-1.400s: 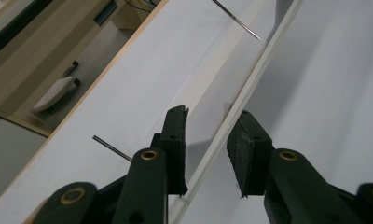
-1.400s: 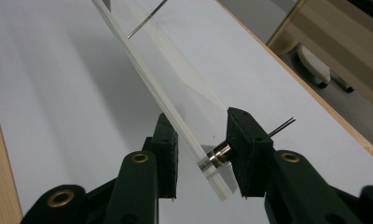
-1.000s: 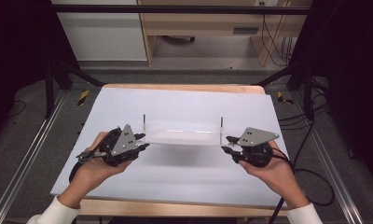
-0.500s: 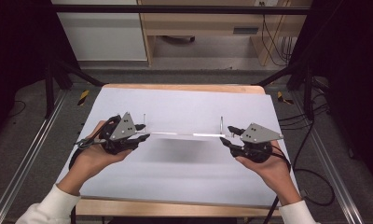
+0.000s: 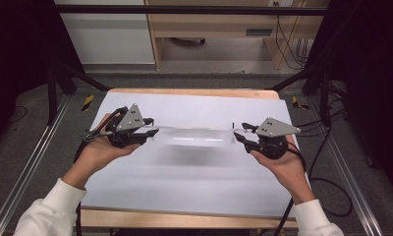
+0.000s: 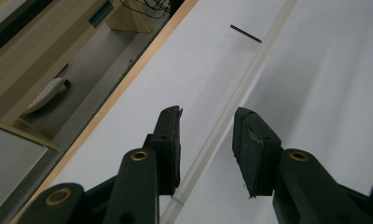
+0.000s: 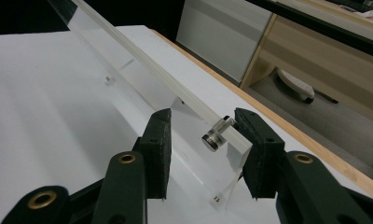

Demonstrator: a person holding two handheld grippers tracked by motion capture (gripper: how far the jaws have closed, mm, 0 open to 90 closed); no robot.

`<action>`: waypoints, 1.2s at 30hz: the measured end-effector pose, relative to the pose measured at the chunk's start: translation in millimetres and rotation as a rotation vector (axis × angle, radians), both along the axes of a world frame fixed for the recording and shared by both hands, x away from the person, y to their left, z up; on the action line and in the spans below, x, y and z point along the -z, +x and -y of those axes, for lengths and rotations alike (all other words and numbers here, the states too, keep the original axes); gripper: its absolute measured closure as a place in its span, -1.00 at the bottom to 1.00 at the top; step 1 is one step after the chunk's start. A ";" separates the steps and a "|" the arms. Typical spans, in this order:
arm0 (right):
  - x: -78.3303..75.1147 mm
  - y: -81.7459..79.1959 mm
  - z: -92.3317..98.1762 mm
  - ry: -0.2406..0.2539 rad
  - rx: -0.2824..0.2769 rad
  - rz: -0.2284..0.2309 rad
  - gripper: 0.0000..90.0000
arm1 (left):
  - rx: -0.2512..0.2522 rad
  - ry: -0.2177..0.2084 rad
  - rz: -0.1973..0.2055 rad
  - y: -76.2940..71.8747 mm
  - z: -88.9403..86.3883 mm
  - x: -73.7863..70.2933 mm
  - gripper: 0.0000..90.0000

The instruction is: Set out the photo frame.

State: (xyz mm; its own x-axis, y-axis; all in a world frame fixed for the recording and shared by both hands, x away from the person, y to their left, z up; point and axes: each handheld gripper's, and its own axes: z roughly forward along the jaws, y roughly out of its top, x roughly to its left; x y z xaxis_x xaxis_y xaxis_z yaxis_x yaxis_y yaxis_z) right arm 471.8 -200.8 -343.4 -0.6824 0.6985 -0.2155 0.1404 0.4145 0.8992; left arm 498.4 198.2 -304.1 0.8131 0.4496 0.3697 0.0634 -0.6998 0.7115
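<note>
Because held only at its two ends, the clear acrylic panel with a frosted top edge and small metal standoffs, raised just above the white-covered counter, could sag, tilt or slip if either grip loosens. Left tongs parted around the edge strip, no visible clamp; right tongs likewise parted around the standoff end. Palms up, forearms converging from below.

We see a white sheet covering the table; a wooden desk stands beyond its far edge.
</note>
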 end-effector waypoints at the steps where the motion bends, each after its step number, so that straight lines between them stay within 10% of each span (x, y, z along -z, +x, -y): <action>1: -0.5 1.5 0.1 0.001 0.000 0.002 0.29 | -0.004 -0.019 -0.004 2.1 0.5 -0.1 0.38; 14: -6.9 23.4 0.1 0.043 0.039 0.000 0.26 | -0.020 -0.025 -0.002 27.3 0.4 -9.0 0.29; 24: -12.8 43.0 -0.4 0.074 0.072 -0.018 0.25 | -0.173 -0.300 0.088 10.8 -29.2 -12.3 -0.54; 31: -16.8 58.8 -0.6 0.094 0.091 -0.040 0.23 | -0.272 -0.357 0.058 -5.4 -58.8 11.7 -0.64; 36: -19.9 75.6 0.3 0.120 0.100 -0.069 0.21 | -0.328 -0.344 -0.041 -9.9 -78.8 55.2 -0.64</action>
State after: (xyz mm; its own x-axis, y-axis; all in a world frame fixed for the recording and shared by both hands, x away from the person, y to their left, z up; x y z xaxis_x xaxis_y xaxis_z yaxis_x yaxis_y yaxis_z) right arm 547.5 -201.1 -323.5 -0.6183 0.7817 -0.0816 0.2384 0.2854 0.9283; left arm 488.6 277.0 -359.3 0.6183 0.7759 0.1253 0.2745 -0.3625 0.8906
